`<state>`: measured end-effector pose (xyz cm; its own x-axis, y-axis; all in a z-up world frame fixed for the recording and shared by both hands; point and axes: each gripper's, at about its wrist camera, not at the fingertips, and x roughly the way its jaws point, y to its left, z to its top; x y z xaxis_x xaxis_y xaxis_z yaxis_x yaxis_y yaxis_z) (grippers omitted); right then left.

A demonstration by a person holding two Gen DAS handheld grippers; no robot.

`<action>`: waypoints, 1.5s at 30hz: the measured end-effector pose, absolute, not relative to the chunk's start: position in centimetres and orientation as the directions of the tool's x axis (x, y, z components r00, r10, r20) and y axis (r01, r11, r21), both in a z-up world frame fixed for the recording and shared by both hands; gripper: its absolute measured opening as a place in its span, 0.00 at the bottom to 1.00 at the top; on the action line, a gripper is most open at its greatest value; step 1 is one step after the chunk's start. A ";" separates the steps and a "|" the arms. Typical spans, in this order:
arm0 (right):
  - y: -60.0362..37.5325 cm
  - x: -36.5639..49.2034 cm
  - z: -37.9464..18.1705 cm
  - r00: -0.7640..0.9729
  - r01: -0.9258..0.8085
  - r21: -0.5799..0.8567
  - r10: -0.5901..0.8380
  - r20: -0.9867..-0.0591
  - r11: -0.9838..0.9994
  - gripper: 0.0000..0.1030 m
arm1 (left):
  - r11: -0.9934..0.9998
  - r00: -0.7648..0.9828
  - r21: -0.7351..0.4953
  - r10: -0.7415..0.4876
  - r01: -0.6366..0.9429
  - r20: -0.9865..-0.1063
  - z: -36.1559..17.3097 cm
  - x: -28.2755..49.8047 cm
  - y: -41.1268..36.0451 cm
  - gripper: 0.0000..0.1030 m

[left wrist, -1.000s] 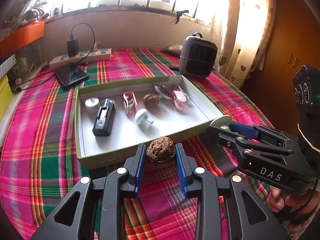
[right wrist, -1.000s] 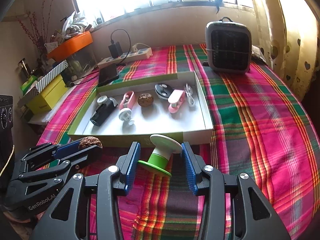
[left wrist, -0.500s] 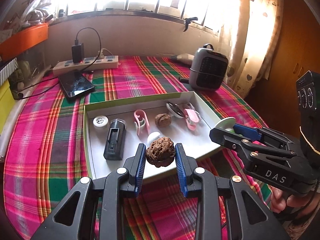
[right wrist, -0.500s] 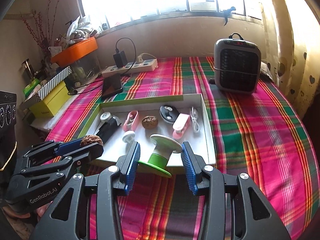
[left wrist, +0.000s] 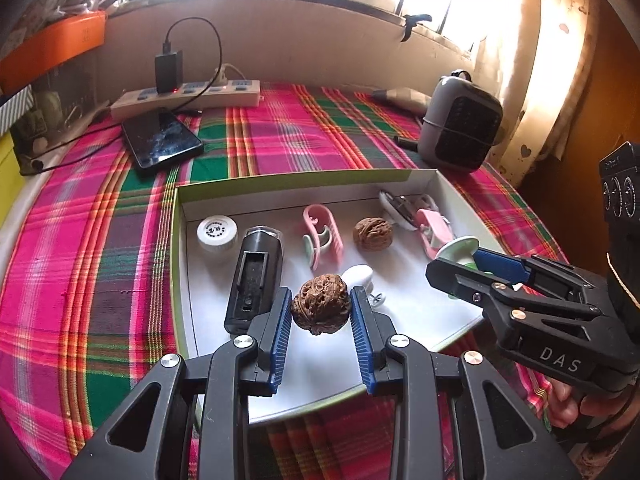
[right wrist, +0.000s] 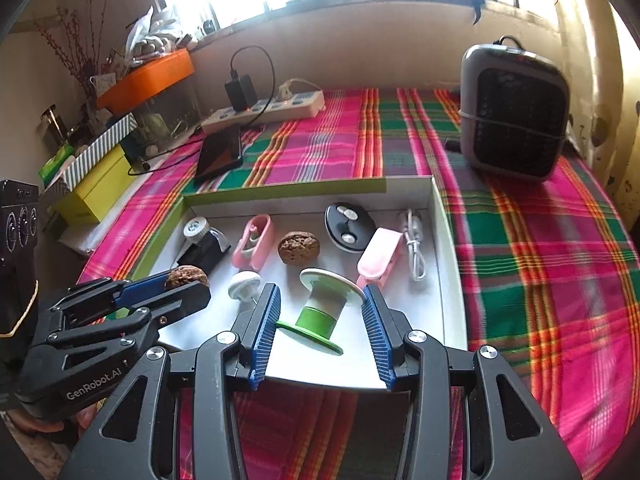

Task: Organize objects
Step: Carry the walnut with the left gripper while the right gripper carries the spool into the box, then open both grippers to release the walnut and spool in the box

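Note:
My left gripper [left wrist: 320, 312] is shut on a brown walnut [left wrist: 320, 309] and holds it above the near part of the white tray [left wrist: 296, 182]. My right gripper [right wrist: 320, 318] is shut on a green and white spool [right wrist: 322, 308], also above the tray's [right wrist: 448, 240] near edge. In the tray lie a second walnut [left wrist: 373, 232], a pink clip [left wrist: 322, 232], a black box-shaped device [left wrist: 254, 280], a white cap [left wrist: 217, 233], a white knob [left wrist: 358, 276], a pink holder [right wrist: 380, 256], a black oval case [right wrist: 348, 227] and a white cable [right wrist: 414, 240]. The right gripper also shows in the left wrist view [left wrist: 456, 260], the left one in the right wrist view [right wrist: 188, 284].
The tray rests on a plaid cloth [left wrist: 100, 264]. Behind it are a black phone [left wrist: 162, 142], a power strip with a charger [left wrist: 188, 94] and a grey heater [right wrist: 514, 114]. Boxes [right wrist: 96, 176] and an orange bin [right wrist: 148, 78] stand at the left.
Both grippers have moved forward and up, from in front of the tray's near wall to over its near part, each still holding its object.

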<state>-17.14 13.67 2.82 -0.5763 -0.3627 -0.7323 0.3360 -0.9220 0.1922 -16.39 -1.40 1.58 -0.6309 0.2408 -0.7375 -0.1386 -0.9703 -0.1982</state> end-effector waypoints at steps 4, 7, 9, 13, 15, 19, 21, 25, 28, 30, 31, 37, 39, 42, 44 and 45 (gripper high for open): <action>13.5 -17.5 2.2 -0.560 0.343 0.193 -0.365 -0.744 -0.919 0.42 | -0.972 -0.632 -0.187 0.236 -0.145 -0.738 1.4 -16.7 -1.2 0.27; 13.4 -17.8 1.7 -0.546 0.347 0.200 -0.371 -0.751 -0.916 0.42 | -0.972 -0.628 -0.181 0.234 -0.148 -0.742 1.2 -17.0 -1.0 0.27; 13.3 -17.9 1.6 -0.543 0.352 0.196 -0.370 -0.753 -0.915 0.42 | -0.973 -0.624 -0.177 0.232 -0.151 -0.746 1.1 -17.1 -0.8 0.27; 12.9 -18.0 1.3 -0.544 0.360 0.169 -0.354 -0.761 -0.918 0.42 | -0.972 -0.617 -0.175 0.234 -0.155 -0.751 0.8 -17.4 -0.6 0.27; 12.8 -18.0 1.2 -0.545 0.361 0.162 -0.349 -0.762 -0.918 0.42 | -0.974 -0.615 -0.165 0.228 -0.158 -0.755 0.7 -17.4 -0.4 0.27; 12.7 -18.0 1.1 -0.549 0.363 0.151 -0.342 -0.763 -0.919 0.42 | -0.975 -0.611 -0.155 0.221 -0.160 -0.760 0.6 -17.6 -0.3 0.27; 12.7 -18.0 1.0 -0.550 0.363 0.149 -0.341 -0.762 -0.920 0.42 | -0.976 -0.610 -0.145 0.214 -0.161 -0.763 0.5 -17.6 -0.1 0.27; 12.7 -17.9 1.0 -0.554 0.363 0.148 -0.341 -0.760 -0.920 0.42 | -0.976 -0.608 -0.144 0.213 -0.161 -0.765 0.5 -17.6 -0.1 0.27; 12.7 -18.0 1.0 -0.554 0.362 0.148 -0.341 -0.759 -0.920 0.42 | -0.977 -0.608 -0.140 0.211 -0.162 -0.766 0.5 -17.6 0.0 0.27; 12.7 -18.0 1.0 -0.554 0.361 0.151 -0.342 -0.759 -0.920 0.42 | -0.977 -0.607 -0.142 0.212 -0.162 -0.766 0.5 -17.6 0.0 0.27; 12.7 -18.0 1.1 -0.555 0.360 0.153 -0.343 -0.758 -0.920 0.42 | -0.976 -0.608 -0.141 0.212 -0.163 -0.765 0.5 -17.6 0.0 0.27; 12.7 -18.0 1.2 -0.560 0.356 0.159 -0.346 -0.753 -0.921 0.44 | -0.978 -0.608 -0.141 0.208 -0.157 -0.766 0.6 -17.5 0.0 0.27; 12.8 -17.9 1.3 -0.562 0.353 0.160 -0.345 -0.752 -0.922 0.44 | -0.977 -0.610 -0.147 0.212 -0.155 -0.764 0.6 -17.6 -0.1 0.27; 12.9 -17.8 1.5 -0.564 0.353 0.168 -0.353 -0.747 -0.920 0.44 | -0.977 -0.615 -0.155 0.213 -0.148 -0.759 0.8 -17.5 -0.5 0.28; 12.9 -17.6 1.6 -0.567 0.354 0.172 -0.357 -0.742 -0.919 0.44 | -0.977 -0.620 -0.159 0.214 -0.144 -0.755 1.1 -17.4 -0.6 0.31; 12.9 -17.5 1.6 -0.568 0.354 0.173 -0.358 -0.741 -0.919 0.44 | -0.977 -0.623 -0.160 0.213 -0.141 -0.753 1.2 -17.2 -0.7 0.31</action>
<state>-17.49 12.89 1.65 -0.5676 -0.3580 -0.7414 0.3542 -0.9191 0.1726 -17.18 -0.71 1.21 -0.6226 0.2131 -0.7529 -0.1412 -0.9770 -0.1598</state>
